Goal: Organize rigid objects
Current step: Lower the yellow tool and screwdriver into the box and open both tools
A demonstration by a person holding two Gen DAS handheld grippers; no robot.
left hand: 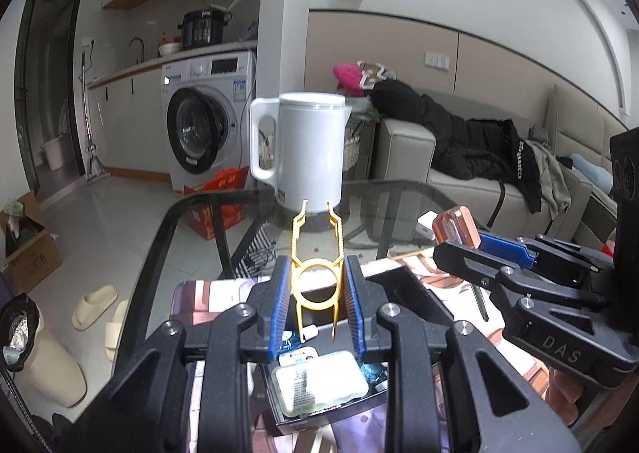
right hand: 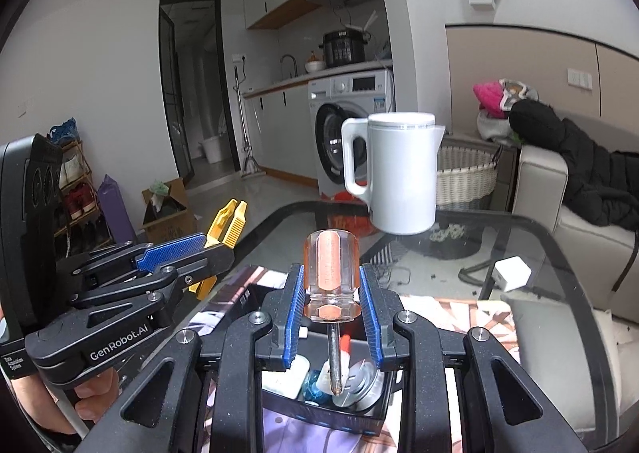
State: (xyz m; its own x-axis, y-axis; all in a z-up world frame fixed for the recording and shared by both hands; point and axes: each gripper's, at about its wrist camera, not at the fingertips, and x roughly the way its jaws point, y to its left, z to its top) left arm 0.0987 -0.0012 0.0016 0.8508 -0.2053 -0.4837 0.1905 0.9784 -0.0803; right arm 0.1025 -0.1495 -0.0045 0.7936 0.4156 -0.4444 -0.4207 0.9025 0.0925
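My left gripper [left hand: 318,289] is shut on a yellow plastic clip tool [left hand: 317,269] and holds it upright above a dark open box [left hand: 281,411] of small items. My right gripper [right hand: 330,303] is shut on a screwdriver [right hand: 330,273] with a clear orange handle, shaft pointing down over the same box [right hand: 375,411]. The left gripper with the yellow tool [right hand: 223,227] shows at the left of the right wrist view. The right gripper with the screwdriver handle [left hand: 457,227] shows at the right of the left wrist view.
A white kettle [left hand: 305,151] stands on the glass table [left hand: 399,193] beyond the box. A white charger block [right hand: 511,272] lies on the table at right. A patterned mat [right hand: 459,313] lies under the box. A sofa [left hand: 411,149] with dark clothes is behind.
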